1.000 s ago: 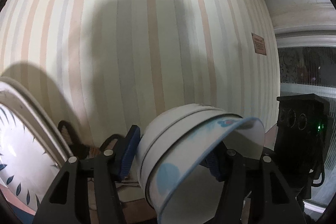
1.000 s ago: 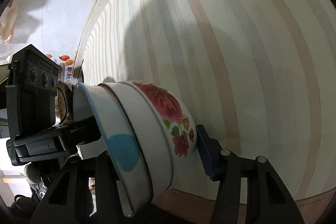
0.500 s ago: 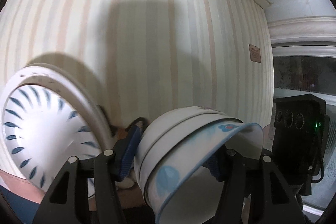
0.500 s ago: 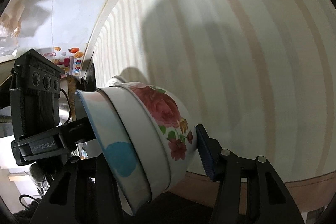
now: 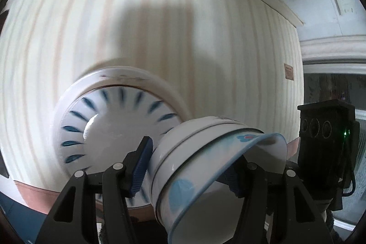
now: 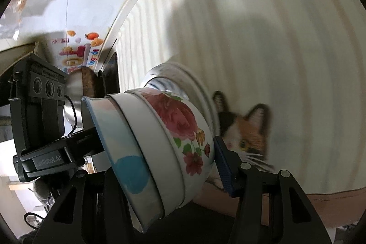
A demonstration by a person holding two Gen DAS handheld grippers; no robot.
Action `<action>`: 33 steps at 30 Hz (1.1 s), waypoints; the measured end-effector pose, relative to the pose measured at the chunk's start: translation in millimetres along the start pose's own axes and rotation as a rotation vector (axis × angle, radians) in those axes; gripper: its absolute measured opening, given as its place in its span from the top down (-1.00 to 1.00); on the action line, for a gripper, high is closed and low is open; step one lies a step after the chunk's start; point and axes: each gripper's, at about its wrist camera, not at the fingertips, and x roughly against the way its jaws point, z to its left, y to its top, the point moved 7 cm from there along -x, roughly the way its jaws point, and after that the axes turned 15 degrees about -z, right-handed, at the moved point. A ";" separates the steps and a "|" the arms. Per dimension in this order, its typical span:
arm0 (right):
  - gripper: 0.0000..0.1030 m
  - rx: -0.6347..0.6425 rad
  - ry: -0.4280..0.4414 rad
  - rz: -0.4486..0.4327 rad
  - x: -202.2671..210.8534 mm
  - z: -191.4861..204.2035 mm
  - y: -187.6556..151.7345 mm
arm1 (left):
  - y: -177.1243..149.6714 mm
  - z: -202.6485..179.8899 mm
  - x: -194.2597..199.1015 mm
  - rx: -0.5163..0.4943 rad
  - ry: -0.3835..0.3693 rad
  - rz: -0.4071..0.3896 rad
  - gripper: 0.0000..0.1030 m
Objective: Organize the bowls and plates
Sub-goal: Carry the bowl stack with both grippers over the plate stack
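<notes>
A stack of three nested bowls [image 5: 205,166] lies on its side in the air, held from both ends. The innermost has a blue rim and blue dots; the outermost bowl [image 6: 183,129] bears red roses. My left gripper [image 5: 189,166] is shut on the stack, one blue pad on the outer base, the other inside the blue-rimmed bowl. My right gripper [image 6: 164,166] is shut on it too, its right pad against the rose bowl and its left finger hidden behind the stack. A pile of white plates [image 5: 119,129] with blue leaf marks rests on the striped cloth beyond.
The cream striped tablecloth [image 5: 160,38] fills the background, with a cat's face [image 6: 247,136] pictured on it near the plates [image 6: 173,77]. The right gripper's black body [image 5: 327,148] shows at the right edge, the left one's [image 6: 39,120] at the left. A metal pot [image 6: 73,102] stands behind.
Both grippers have risen and shifted sideways with the bowl stack still held. The plate pile has slid from the left edge toward the middle, and the cat's face has come into view.
</notes>
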 end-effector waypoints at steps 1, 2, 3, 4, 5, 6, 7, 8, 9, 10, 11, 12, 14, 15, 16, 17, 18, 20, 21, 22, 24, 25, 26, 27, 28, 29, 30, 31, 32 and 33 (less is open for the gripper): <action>-0.08 0.006 0.001 0.007 -3.5 2.5 -1.3 | 0.3 5.0 1.1 0.006 0.002 -0.001 -0.08; -0.08 0.012 0.002 0.014 -9.2 7.6 -3.1 | 0.4 11.1 1.8 0.014 0.004 -0.002 -0.08; -0.08 0.020 0.002 0.023 -13.6 11.1 -4.7 | 0.2 17.8 3.2 0.022 0.007 -0.002 -0.08; -0.08 0.026 0.001 0.030 -19.4 15.4 -5.9 | -0.1 24.2 4.4 0.027 0.010 -0.003 -0.08; -0.08 0.038 -0.002 0.041 -26.8 21.1 -7.7 | -0.1 31.2 4.8 0.037 0.013 -0.005 -0.08; -0.08 0.044 -0.005 0.048 -31.9 24.3 -8.6 | 0.2 35.2 4.6 0.044 0.016 -0.006 -0.08; -0.08 0.051 -0.007 0.057 -38.1 27.3 -10.2 | 0.2 40.5 4.7 0.052 0.019 -0.006 -0.08; -0.08 0.060 -0.010 0.067 -44.7 30.3 -11.4 | 0.4 44.9 4.9 0.058 0.020 -0.007 -0.08; -0.08 0.066 -0.012 0.074 -50.4 32.9 -11.8 | 0.4 49.8 5.0 0.066 0.022 -0.008 -0.08; -0.08 0.069 -0.014 0.081 -58.0 37.3 -11.7 | 0.2 54.8 4.7 0.075 0.024 -0.009 -0.08; -0.08 0.078 -0.017 0.089 -63.3 39.9 -12.6 | 0.1 58.5 4.1 0.083 0.025 -0.010 -0.08; -0.08 0.086 -0.022 0.095 -68.3 42.1 -13.4 | 0.2 62.6 3.5 0.090 0.026 -0.010 -0.08; -0.08 0.099 -0.029 0.109 -77.7 46.3 -14.5 | 0.6 69.7 2.5 0.104 0.028 -0.009 -0.08; -0.08 0.103 -0.032 0.113 -80.8 47.8 -15.0 | 0.7 71.0 1.7 0.108 0.028 -0.009 -0.08; -0.08 0.105 -0.034 0.118 -84.0 49.2 -15.2 | 0.2 72.3 1.3 0.110 0.027 -0.010 -0.08; -0.08 0.108 -0.036 0.121 -86.8 50.6 -15.4 | -0.4 73.0 0.4 0.113 0.027 -0.011 -0.08; -0.08 0.113 -0.040 0.124 -90.5 53.2 -15.6 | -0.8 73.5 -0.4 0.116 0.026 -0.008 -0.08; -0.08 0.115 -0.047 0.127 -98.2 59.2 -15.8 | -2.0 75.7 -1.5 0.121 0.025 -0.008 -0.08; -0.08 0.115 -0.048 0.130 -99.9 59.4 -15.8 | -2.7 77.3 -1.9 0.124 0.025 -0.007 -0.08; -0.08 0.115 -0.050 0.131 -104.5 62.7 -15.2 | -3.5 78.3 -3.3 0.129 0.024 -0.005 -0.08; -0.08 0.117 -0.056 0.132 -107.8 62.3 -14.6 | -5.0 83.7 -3.0 0.134 0.021 -0.001 -0.08; -0.08 0.116 -0.060 0.133 -109.3 62.2 -14.4 | -6.0 83.6 -4.1 0.135 0.020 0.000 -0.08; -0.08 0.115 -0.061 0.134 -109.7 60.9 -14.1 | -6.4 84.1 -5.4 0.135 0.019 0.003 -0.08; -0.08 0.114 -0.064 0.134 -109.9 59.2 -14.0 | -6.7 85.2 -6.1 0.135 0.019 0.005 -0.08; -0.08 0.113 -0.068 0.137 -111.0 58.4 -13.8 | -7.2 86.0 -6.9 0.134 0.018 0.008 -0.08; -0.08 0.112 -0.072 0.139 -111.0 56.4 -13.4 | -7.8 86.2 -8.1 0.136 0.017 0.009 -0.08; -0.08 0.113 -0.077 0.139 -111.2 55.3 -13.3 | -7.9 86.9 -9.0 0.139 0.016 0.011 -0.08; -0.08 0.118 -0.082 0.139 -111.9 55.1 -13.3 | -8.5 88.5 -9.2 0.142 0.015 0.013 -0.08; -0.08 0.119 -0.086 0.140 -111.8 53.9 -13.3 | -9.3 88.6 -9.9 0.144 0.014 0.013 -0.08; -0.08 0.118 -0.090 0.142 -111.9 52.8 -13.4 | -10.1 89.2 -10.4 0.147 0.012 0.014 -0.08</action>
